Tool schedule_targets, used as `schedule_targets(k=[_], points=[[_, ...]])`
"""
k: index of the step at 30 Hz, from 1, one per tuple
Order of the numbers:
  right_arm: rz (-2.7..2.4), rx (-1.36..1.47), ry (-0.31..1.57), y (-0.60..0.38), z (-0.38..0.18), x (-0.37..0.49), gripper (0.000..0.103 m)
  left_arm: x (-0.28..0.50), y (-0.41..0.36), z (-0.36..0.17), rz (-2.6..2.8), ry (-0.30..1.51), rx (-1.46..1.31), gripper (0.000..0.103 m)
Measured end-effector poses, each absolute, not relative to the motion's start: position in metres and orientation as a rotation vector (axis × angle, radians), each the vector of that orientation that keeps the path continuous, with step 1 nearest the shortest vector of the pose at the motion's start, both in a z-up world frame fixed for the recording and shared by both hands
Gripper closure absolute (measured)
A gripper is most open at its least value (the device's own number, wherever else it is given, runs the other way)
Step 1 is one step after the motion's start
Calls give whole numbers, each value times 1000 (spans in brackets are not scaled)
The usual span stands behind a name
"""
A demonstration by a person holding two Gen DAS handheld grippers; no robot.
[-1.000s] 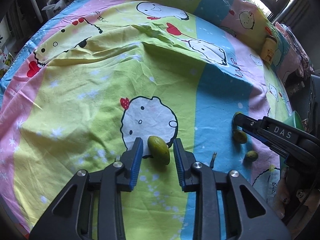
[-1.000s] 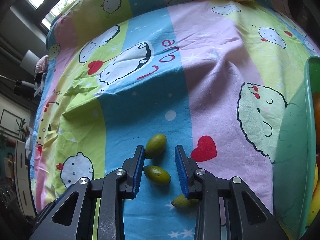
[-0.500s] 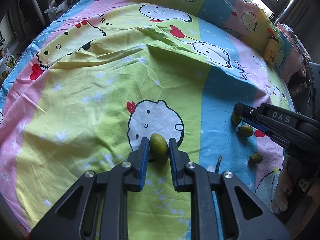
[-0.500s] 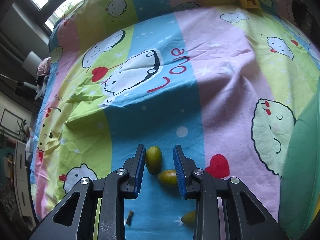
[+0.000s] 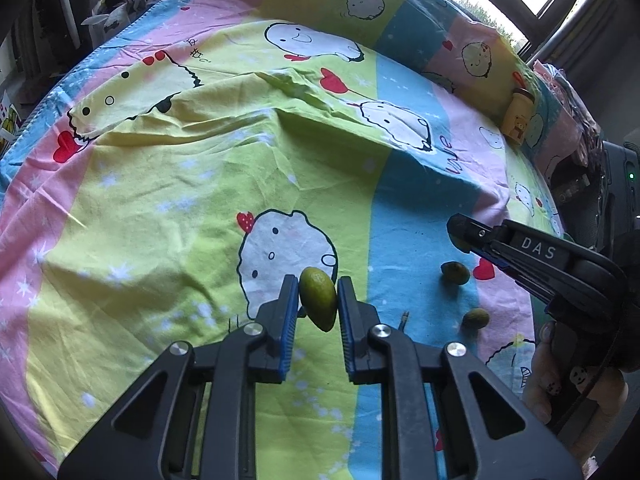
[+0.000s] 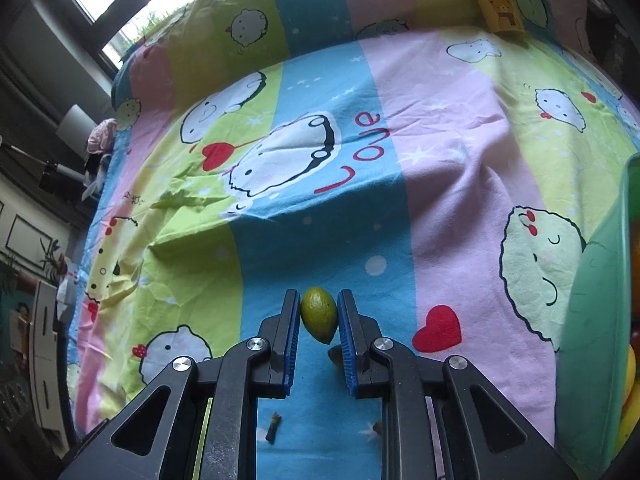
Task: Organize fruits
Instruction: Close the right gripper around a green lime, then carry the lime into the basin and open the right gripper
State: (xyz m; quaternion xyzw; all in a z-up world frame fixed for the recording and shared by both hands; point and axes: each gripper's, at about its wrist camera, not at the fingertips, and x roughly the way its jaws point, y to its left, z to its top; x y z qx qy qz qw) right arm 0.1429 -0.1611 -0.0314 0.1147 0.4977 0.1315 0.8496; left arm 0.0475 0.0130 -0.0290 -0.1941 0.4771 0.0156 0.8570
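My left gripper [image 5: 318, 294] is shut on a small green oval fruit [image 5: 318, 298], held just above the cartoon bedsheet. My right gripper [image 6: 319, 314] is shut on another green fruit [image 6: 319, 314]; it also shows in the left wrist view [image 5: 460, 232] at the right. Two more green fruits lie on the sheet, one [image 5: 455, 272] near the red heart and one [image 5: 476, 317] closer in. In the right wrist view another fruit [image 6: 335, 357] peeks out behind the right finger. A green basket [image 6: 600, 300] with orange and yellow fruit inside stands at the right edge.
A small brown stem piece [image 6: 274, 432] lies on the blue stripe under the right gripper. A yellow bear jar [image 6: 498, 2] stands at the far edge of the bed. The sheet has a raised fold [image 5: 280, 116] in the middle. Furniture lines the left side.
Both grippers have closed on a green fruit each. The left one shut first, the right one shut in the last half second. Both views have lifted slightly.
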Motion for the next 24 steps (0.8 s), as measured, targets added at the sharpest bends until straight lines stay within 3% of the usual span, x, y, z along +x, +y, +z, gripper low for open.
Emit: schedule_targets(k=[24], points=[[153,437,778,-272,50,83,82,41,-94,62,-266,770,-211,84]])
